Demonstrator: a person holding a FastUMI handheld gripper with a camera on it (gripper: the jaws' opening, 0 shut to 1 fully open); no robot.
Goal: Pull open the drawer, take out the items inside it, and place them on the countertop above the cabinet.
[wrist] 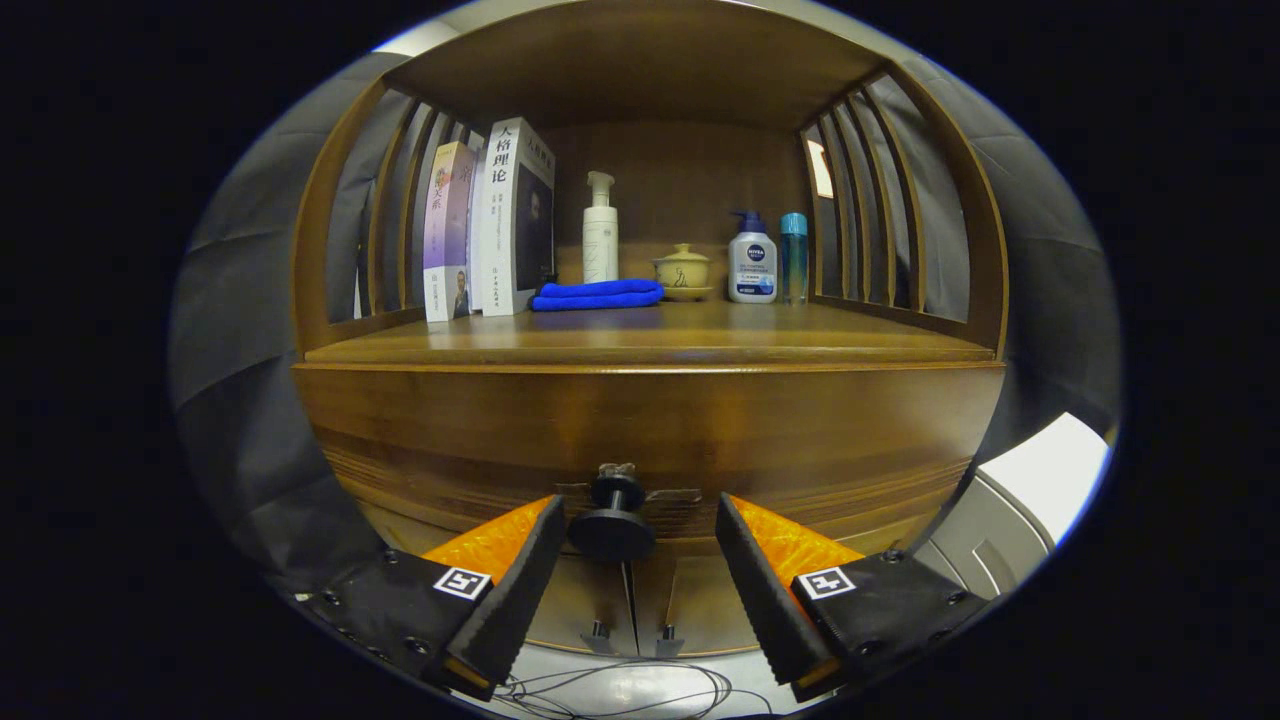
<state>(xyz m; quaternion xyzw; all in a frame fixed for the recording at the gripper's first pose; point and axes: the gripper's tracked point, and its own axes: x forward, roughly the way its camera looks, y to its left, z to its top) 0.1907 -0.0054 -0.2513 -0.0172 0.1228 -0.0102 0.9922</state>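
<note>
A brown wooden cabinet fills the scene, its drawer front [650, 430] flush and closed under the countertop [650, 345]. A dark round knob [612, 525] sticks out of the drawer's lower middle. My gripper [640, 525] is open, its two fingers standing either side of the knob with gaps on both sides, the left fingertip [545, 525] nearer to it than the right. Nothing inside the drawer can be seen.
On the countertop stand upright books [500, 225], a folded blue cloth [597, 295], a white pump bottle [600, 230], a small yellow lidded pot [683, 270], a lotion bottle [752, 260] and a teal bottle [793, 255]. Slatted sides enclose the shelf. Two small door knobs [632, 635] and cables [620, 690] lie below.
</note>
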